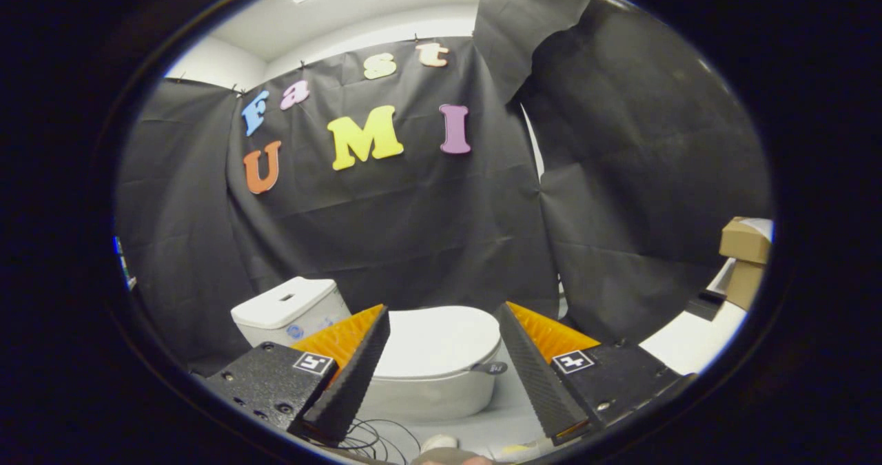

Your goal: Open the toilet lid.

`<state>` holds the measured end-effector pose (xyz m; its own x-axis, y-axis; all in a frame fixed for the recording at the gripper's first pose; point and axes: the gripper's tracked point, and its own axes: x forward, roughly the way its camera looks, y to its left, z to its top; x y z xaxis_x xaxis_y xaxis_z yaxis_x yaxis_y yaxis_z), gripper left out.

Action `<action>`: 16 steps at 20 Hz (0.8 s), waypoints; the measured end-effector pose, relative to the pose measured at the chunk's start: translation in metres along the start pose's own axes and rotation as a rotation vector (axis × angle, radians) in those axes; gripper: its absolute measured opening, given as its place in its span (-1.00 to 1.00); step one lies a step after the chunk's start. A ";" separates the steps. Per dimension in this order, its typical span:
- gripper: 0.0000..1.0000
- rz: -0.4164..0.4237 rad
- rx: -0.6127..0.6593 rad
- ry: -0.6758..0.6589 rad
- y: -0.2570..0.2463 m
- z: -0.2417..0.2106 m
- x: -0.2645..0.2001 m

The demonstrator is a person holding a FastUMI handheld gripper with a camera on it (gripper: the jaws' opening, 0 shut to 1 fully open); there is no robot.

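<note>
A white toilet stands on the floor ahead, its flat lid lying closed over the bowl. A small dark tab sticks out at the lid's front right rim. The white tank rises to the left of the bowl, behind my left finger. My gripper hovers above and short of the toilet, open wide, and the lid shows in the gap between the two fingers. Nothing is held and neither finger touches the toilet.
Black cloth walls close in behind the toilet and on both sides. Cardboard boxes sit on a white surface to the right. Thin dark cables lie on the pale floor just below the fingers.
</note>
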<state>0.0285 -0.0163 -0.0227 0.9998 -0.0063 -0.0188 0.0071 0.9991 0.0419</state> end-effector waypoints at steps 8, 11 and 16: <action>1.00 -0.104 -0.009 0.184 -0.046 -0.068 0.072; 1.00 -0.146 -0.009 0.266 -0.067 -0.094 0.107; 1.00 -0.181 0.024 0.424 -0.099 -0.132 0.159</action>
<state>0.1844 -0.1108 -0.1618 0.8866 -0.1575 -0.4350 0.1859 0.9823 0.0233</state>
